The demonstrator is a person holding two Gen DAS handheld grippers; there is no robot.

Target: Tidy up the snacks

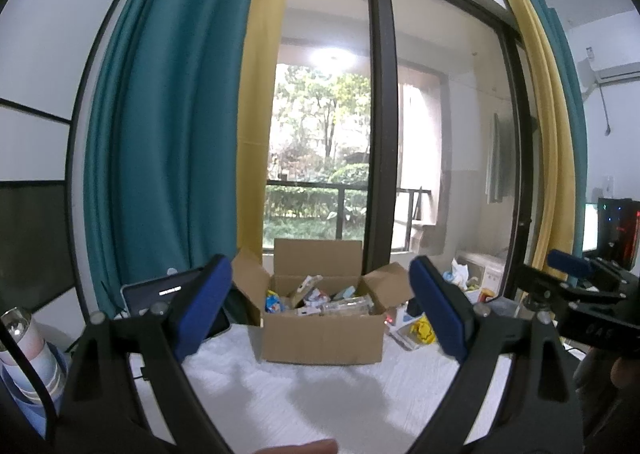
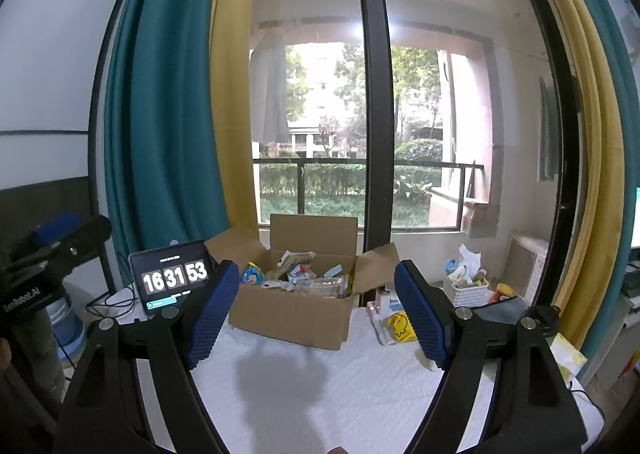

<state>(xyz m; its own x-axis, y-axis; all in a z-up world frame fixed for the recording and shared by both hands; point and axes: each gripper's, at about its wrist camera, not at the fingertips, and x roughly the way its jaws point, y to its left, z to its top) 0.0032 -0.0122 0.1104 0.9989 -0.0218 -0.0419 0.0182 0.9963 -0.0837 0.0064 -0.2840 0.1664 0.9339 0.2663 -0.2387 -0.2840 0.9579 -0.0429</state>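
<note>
So both grippers are just hanging over the white table with nothing in them. The left gripper has its blue pads spread wide, and the right gripper is the same deal, jaws wide apart and empty. Straight ahead of both, toward the back of the table, sits the open cardboard box with its flaps folded out, and the snacks are piled inside it, a jumble of packets and a clear plastic tray, hard to make out which is which. Just right of the box there's a yellow packet lying on the table, and further right a small white basket stuffed with bits and pieces. Left of the box a tablet stands upright showing a clock. Behind it all is a big window with teal and yellow curtains.
</note>
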